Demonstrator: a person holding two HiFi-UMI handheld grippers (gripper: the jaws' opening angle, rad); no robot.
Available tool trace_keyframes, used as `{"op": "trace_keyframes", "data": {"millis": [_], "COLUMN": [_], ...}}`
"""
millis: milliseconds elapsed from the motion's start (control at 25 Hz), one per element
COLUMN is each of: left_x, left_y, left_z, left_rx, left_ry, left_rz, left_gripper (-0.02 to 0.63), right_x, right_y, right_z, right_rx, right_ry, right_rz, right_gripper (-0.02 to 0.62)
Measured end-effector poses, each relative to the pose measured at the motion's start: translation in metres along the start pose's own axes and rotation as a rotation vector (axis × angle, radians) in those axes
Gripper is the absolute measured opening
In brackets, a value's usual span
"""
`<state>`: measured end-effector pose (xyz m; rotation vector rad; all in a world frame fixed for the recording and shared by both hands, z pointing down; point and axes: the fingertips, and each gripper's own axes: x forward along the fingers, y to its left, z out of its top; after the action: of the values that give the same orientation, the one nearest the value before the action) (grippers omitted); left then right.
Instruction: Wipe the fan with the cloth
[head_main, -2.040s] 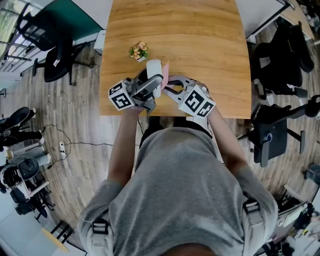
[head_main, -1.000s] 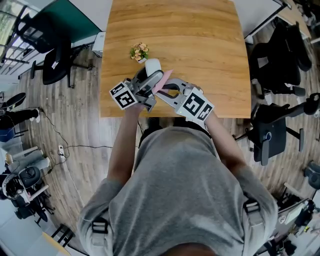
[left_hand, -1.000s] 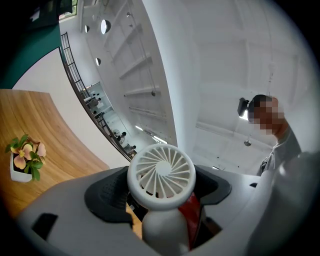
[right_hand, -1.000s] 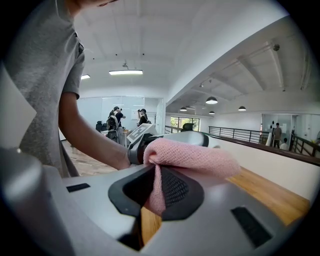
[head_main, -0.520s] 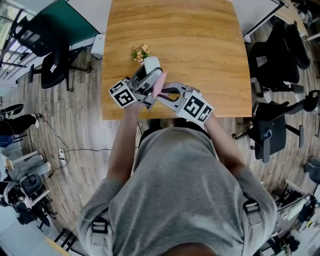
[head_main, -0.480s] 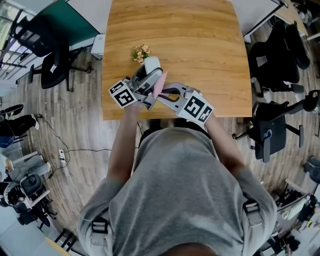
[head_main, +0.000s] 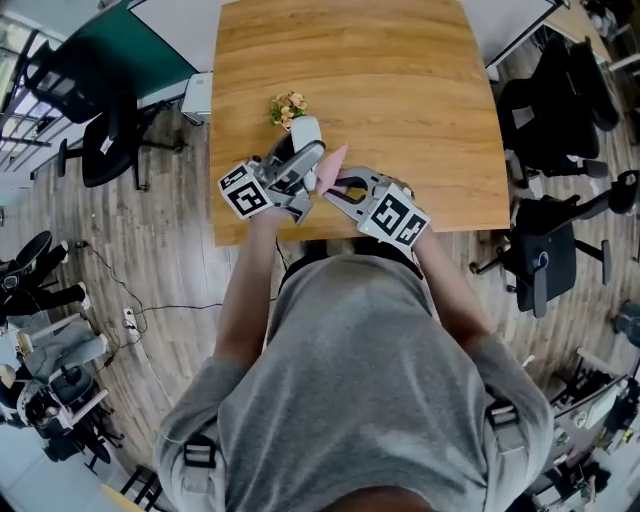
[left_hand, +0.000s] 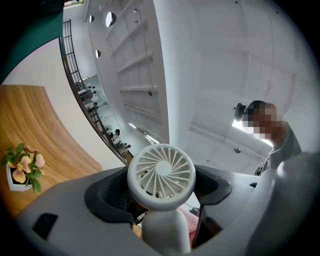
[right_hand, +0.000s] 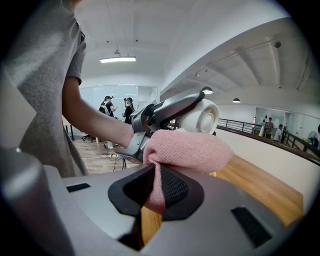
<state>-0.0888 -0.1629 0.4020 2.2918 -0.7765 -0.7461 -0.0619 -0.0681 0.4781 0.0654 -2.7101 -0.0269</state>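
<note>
okay, left gripper (head_main: 308, 158) first: its jaws are clamped on the stem of the white fan (left_hand: 161, 175), one pad on each side, no slack showing. the fan's round head sticks out past the jaw tips, and its spiral grille faces straight back into the left gripper view. so the long axis runs stem to head along the line of the jaws, head at the far end. from the head view, the fan points away from the person. it is held up off the wooden tabletop (head_main: 400, 90), over the near left part, with its head close to the little potted flowers (head_main: 287, 108) but apart from them.

now the right gripper (right_hand: 157, 186): jaws almost together, pinching a fold of the pink cloth (right_hand: 187, 150). the rest of the cloth bulges out in a soft wad beyond the tips. that wad sits right up against the fan just under its head, and the left gripper view catches a bit of pink behind the stem too. in the right gripper view the fan shows side on, head to the right, with the left gripper's jaws lying along it. the two grippers meet at the fan, close together near the tabletop's near edge.
</note>
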Motion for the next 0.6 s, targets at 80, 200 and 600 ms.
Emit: {"op": "trace_keyframes", "data": {"millis": [80, 200, 600], "left_x": [-0.002, -0.007, -0.025], "left_y": [-0.001, -0.004, -0.02], "left_z": [0.0, 0.001, -0.013], "left_rx": [-0.004, -0.008, -0.015], "left_ry": [0.007, 0.02, 0.102], "left_rz": [-0.007, -0.019, -0.101], "left_gripper": [0.39, 0.39, 0.39], "right_x": [0.003, 0.007, 0.013], "right_y": [-0.004, -0.011, -0.028], "right_z": [0.002, 0.009, 0.027], "right_rx": [0.019, 0.044, 0.02], "right_ry": [-0.008, -0.027, -0.038], "right_rz": [-0.024, -0.065, -0.209], "right_gripper": [0.038, 0.038, 0.037]}}
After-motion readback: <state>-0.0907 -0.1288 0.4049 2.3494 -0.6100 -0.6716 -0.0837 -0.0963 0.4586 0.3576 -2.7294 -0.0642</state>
